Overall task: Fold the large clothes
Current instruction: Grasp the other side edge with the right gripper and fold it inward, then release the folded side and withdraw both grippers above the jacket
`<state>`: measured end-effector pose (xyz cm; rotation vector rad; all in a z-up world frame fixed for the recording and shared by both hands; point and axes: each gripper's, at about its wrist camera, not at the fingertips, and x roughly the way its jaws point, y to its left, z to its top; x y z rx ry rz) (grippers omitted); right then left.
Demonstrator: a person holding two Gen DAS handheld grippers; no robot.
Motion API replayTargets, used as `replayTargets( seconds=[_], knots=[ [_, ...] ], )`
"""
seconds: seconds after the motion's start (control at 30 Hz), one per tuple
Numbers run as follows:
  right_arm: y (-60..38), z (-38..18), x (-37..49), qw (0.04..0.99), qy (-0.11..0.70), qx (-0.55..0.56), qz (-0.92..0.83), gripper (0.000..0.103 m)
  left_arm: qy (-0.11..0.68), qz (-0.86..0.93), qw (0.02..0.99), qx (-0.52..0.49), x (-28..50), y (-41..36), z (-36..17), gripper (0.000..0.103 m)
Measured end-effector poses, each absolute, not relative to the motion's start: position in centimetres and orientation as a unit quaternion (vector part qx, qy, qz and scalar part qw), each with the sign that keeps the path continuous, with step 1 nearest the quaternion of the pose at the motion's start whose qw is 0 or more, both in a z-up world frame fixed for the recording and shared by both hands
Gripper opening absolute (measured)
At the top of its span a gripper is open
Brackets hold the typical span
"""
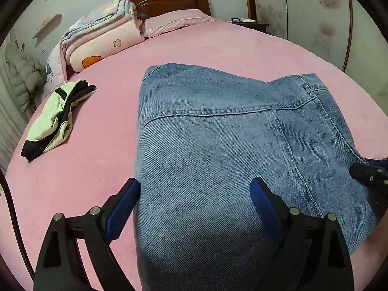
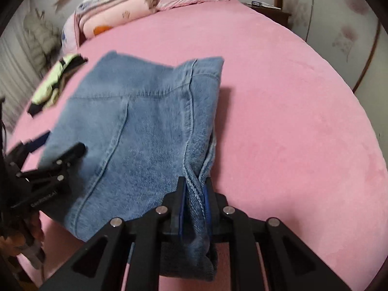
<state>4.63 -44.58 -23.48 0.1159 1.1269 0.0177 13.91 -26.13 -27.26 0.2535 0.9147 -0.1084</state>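
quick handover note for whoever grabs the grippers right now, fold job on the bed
Left gripper: open, one finger on the bed sheet, the other on the denim garment, gripping nothing.
Right gripper: shut on the denim's layered right edge.
Denim lies partly folded on the pink sheet; a pale green and black garment lies beside it.
Left to do: finish folding the denim.

Both grippers are black with angular, triangular-cutout linkage arms. Silver round pins sit behind the fingers at the joints. Blue ribbed pads line the inner faces of the left gripper (image 1: 195, 194) and right gripper (image 2: 195, 189).
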Motion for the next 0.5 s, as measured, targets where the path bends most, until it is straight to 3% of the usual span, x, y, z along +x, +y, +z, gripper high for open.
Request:
replayTargets(
  seconds=[0.13,0.27,0.33,0.4,0.5],
  knots=[
    [-45.2,-22.2,5.1,0.829,0.55,0.102,-0.009,0.024,0.493,-0.083,0.861,0.094,15.8,-24.5,-26.0,0.092],
    [-46.0,-19.3,5.5,0.832,0.543,0.118,0.001,0.025,0.513,-0.111,0.851,0.033,17.1,-21.7,-23.1,0.092],
    [-46.6,-18.0,6.5,0.838,0.531,0.125,0.006,0.04,0.513,-0.115,0.851,0.007,18.0,-20.2,-22.1,0.092],
    [-47.6,-17.6,8.1,0.844,0.519,0.136,0.003,0.048,0.522,-0.109,0.846,-0.015,19.9,-18.6,-22.2,0.091],
    [-48.4,-18.6,11.4,0.845,0.514,0.145,-0.005,0.048,0.541,-0.103,0.834,-0.045,23.1,-17.3,-23.6,0.088]
  ],
)
